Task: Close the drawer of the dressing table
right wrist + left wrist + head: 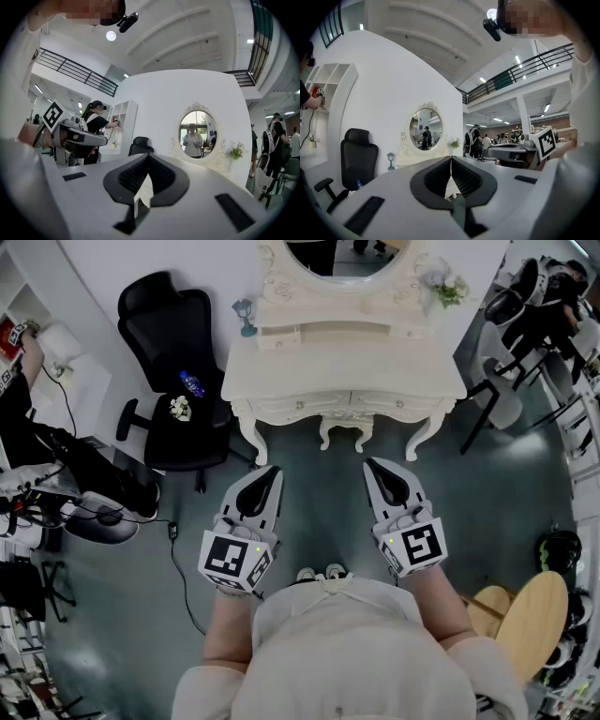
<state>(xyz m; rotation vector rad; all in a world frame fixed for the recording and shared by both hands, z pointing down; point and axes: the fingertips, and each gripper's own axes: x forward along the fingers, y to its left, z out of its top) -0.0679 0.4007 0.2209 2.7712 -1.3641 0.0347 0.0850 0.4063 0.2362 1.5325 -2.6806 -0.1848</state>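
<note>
Tongs on both sides are pressed together with nothing between them: the left tongs [273, 469] and the right tongs [369, 462] are held side by side, well short of the white dressing bench [347, 362] and pointing at its front. Its drawers [298, 407] sit just under the top, above the curved legs, their fronts looking flush. A black office chair [164, 315] stands just beside the bench, on the left tongs' side.

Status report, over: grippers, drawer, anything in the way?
Both shut and empty: left gripper, right gripper, short of the table. Small upper left drawer seems out. Chair beside the table, off the path.
</note>
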